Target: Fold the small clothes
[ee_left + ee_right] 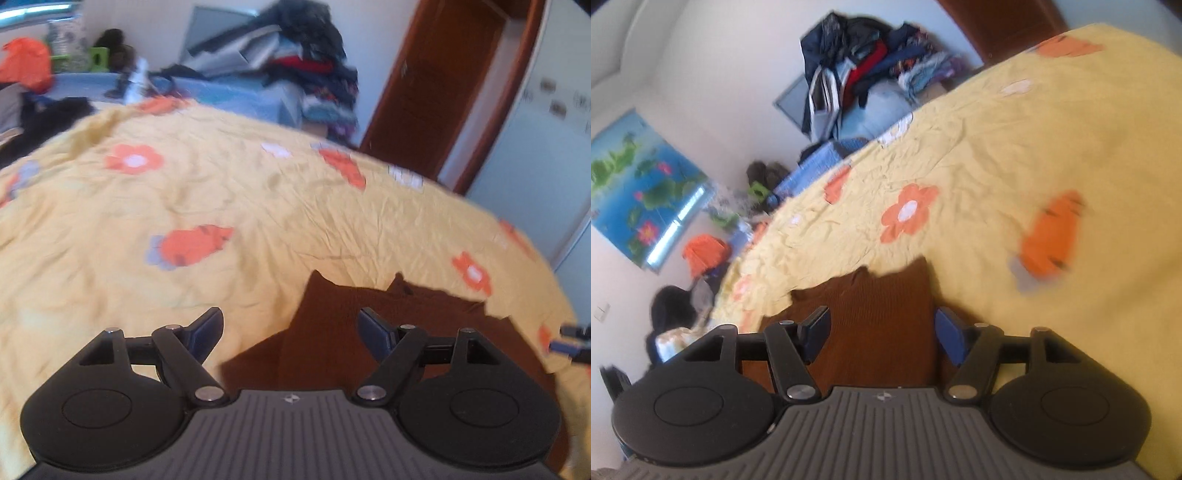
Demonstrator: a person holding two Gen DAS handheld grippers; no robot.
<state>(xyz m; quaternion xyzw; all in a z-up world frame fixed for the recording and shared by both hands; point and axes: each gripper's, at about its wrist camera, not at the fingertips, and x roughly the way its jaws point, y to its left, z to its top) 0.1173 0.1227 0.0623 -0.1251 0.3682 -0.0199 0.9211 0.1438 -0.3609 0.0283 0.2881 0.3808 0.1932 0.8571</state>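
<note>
A small brown knitted garment [413,325] lies flat on the yellow flowered bedspread [229,192]. My left gripper [290,325] hovers above its left part, jaws wide apart, blue pads [373,325] clear of the cloth. At the right edge of the left wrist view a bit of the other gripper shows. In the right wrist view the same brown garment [882,317] lies under my right gripper [881,334], whose jaws stand apart over it with nothing pinched; the view is rolled, so the bedspread [979,155] slopes.
A pile of mixed clothes [306,62] sits on a blue surface beyond the bed. An orange bag [26,62] and dark clothes [48,118] lie at the far left. A brown door [443,81] and a white wardrobe [535,147] stand on the right. A lotus poster [639,184] hangs on the wall.
</note>
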